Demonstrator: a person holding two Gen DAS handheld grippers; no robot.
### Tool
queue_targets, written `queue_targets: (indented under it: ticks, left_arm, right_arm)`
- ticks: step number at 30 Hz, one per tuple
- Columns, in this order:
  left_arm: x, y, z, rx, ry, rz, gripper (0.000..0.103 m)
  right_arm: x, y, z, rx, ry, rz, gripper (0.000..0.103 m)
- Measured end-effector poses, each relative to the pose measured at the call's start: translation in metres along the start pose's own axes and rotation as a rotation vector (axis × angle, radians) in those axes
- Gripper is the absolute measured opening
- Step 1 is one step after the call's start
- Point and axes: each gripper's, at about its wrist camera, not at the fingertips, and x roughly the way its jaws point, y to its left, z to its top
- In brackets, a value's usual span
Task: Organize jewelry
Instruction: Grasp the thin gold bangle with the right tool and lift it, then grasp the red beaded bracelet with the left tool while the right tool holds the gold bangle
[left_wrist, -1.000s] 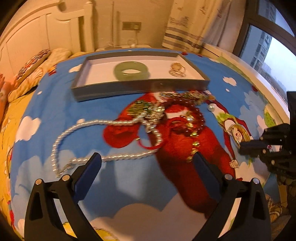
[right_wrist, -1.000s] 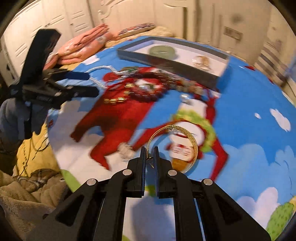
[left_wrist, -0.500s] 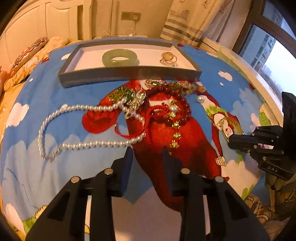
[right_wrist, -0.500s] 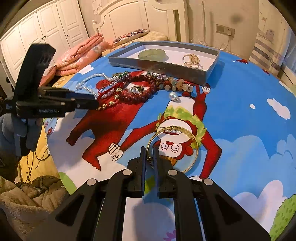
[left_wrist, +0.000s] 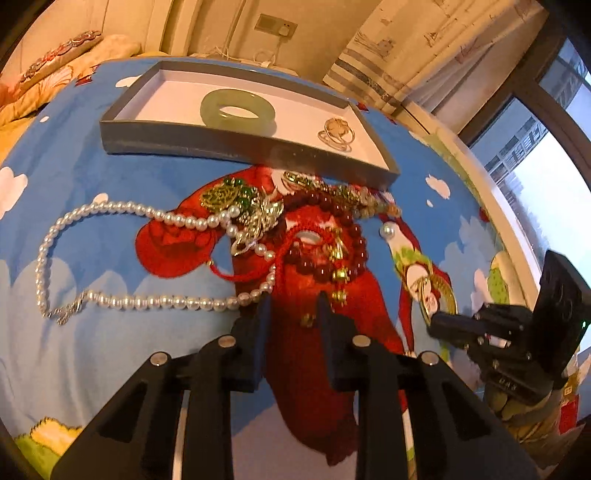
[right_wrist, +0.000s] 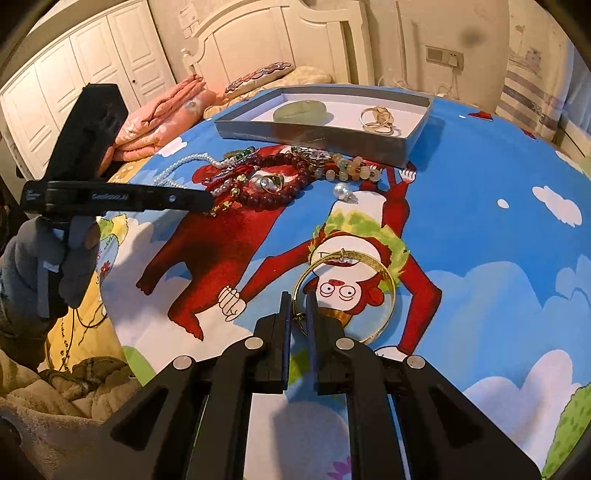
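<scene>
Nearest the right-wrist camera, the black two-finger right gripper (right_wrist: 297, 308) is clenched on the near rim of a thin, round gold metal bangle (right_wrist: 345, 293); the hoop lies almost flat on the blue cartoon-print bedspread (right_wrist: 491, 206), reaching away from the fingertips over a printed monkey face. Nearest the left-wrist camera, the black two-finger left gripper (left_wrist: 293, 306) has its jaws closing, with only bedspread and a small gold bead of a tassel showing in the gap and nothing visibly pinched. Just beyond its tips lies a tangled heap: a dark red round-bead bracelet with gold charms (left_wrist: 332, 254), a red braided cord (left_wrist: 258, 275), a green-and-gold filigree brooch (left_wrist: 229, 197), and a long white pearl necklace (left_wrist: 122, 301) looping out leftward, its long axis running across the view. A single loose white pearl (left_wrist: 387, 231) sits just right of the heap. Farther off, a shallow rectangular grey cardboard tray with a white floor (left_wrist: 221, 142) lies lengthwise across the bed, holding a smooth pale-green jade bangle (left_wrist: 237, 110) at centre and a small cluster of gold rings (left_wrist: 337, 133) towards its right end. At the left edge of the right-wrist view, a grey-gloved hand (right_wrist: 40, 266) grips the left tool's handle.
</scene>
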Motion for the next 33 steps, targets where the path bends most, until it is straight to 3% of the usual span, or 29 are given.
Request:
queue_targets:
  ticks: [8, 12, 17, 20, 26, 30, 32, 33]
  left_arm:
    - [0.004, 0.001, 0.003, 0.0, -0.024, -0.021, 0.027]
    - [0.005, -0.009, 0.002, 0.077, -0.021, 0.023, 0.017]
    - [0.006, -0.008, 0.0, 0.079, -0.045, 0.025, 0.005]
    - [-0.002, -0.011, -0.002, 0.092, -0.09, 0.024, 0.005]
    - [-0.015, -0.024, -0.004, 0.165, -0.134, 0.07, 0.005]
    - [-0.019, -0.023, -0.005, 0.168, -0.143, 0.075, 0.005]
    - [-0.021, -0.021, -0.006, 0.165, -0.146, 0.074, 0.005]
    - [-0.022, -0.021, -0.006, 0.164, -0.15, 0.074, 0.005]
  right_arm:
    - [-0.008, -0.003, 0.004, 0.006, -0.029, 0.004, 0.014]
    - [-0.006, -0.004, 0.005, 0.01, -0.022, -0.003, 0.014]
    - [-0.007, -0.003, 0.007, 0.008, -0.022, -0.006, 0.017]
    - [-0.008, -0.001, 0.009, 0.003, -0.027, -0.011, 0.031]
    - [0.007, 0.009, 0.01, -0.037, 0.024, -0.045, 0.032]
    - [0.008, 0.02, 0.008, -0.097, 0.032, -0.106, 0.029]
    - [0.008, 0.022, 0.006, -0.124, 0.028, -0.155, 0.012]
    - [0.007, 0.021, 0.006, -0.118, 0.025, -0.154, 0.008]
